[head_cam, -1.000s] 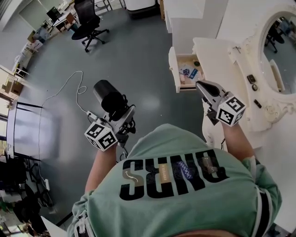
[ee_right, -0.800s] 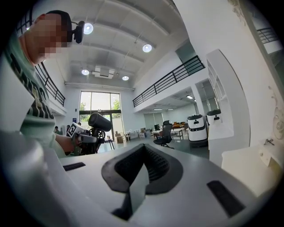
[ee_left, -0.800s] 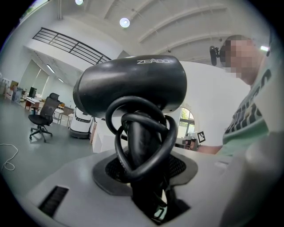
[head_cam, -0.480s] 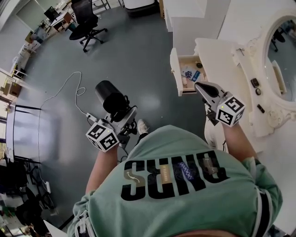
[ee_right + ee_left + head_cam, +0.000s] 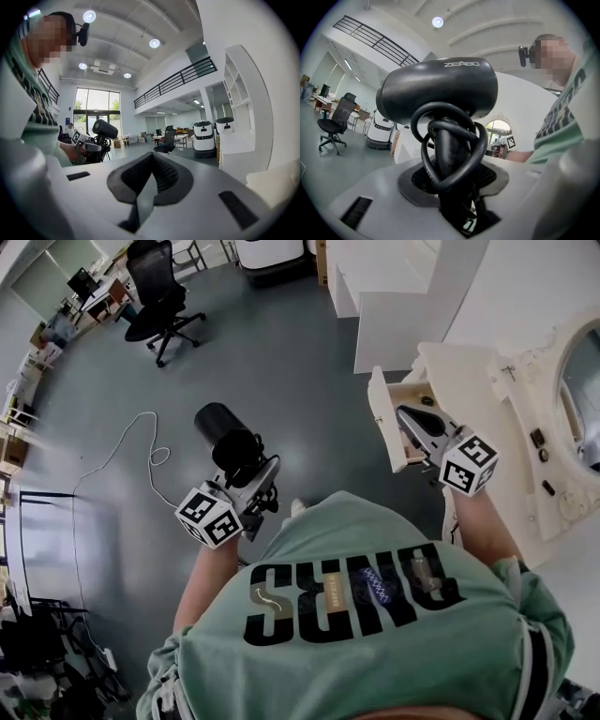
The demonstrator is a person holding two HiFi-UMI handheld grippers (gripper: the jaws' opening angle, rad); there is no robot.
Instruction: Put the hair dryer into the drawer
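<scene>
- At the front left corner of the white dressing table point(image 5: 469, 381), the drawer point(image 5: 382, 420) already stands pulled out, with its front panel facing the open floor.
- Hair dryer point(image 5: 223, 432): black, held upright in the air over the grey floor, well apart from the drawer and to the left of it in the head view.
- Left gripper point(image 5: 247, 474): its jaws are clamped on the dryer's handle. The dryer's own cord point(image 5: 450, 150) is looped round that handle, and the barrel rises above the jaws.
- Right gripper point(image 5: 405, 414): pinched closed and holding nothing, as its own view shows the two tips meeting. It hangs over the open drawer, close to the front panel; I cannot tell whether it touches.
- Drawer interior: mostly hidden behind the right gripper, so free room cannot be judged.
- Status (judgement): pick-up done, drawer open. The carry across is not finished.
- Left to do (judgement): bring the dryer over the opening, lower it in with the cord tucked, let go, and perhaps push the drawer shut.
- Risk (judgement): the right gripper sits in the entry path, and a slack cord loop may catch the rim.
</scene>
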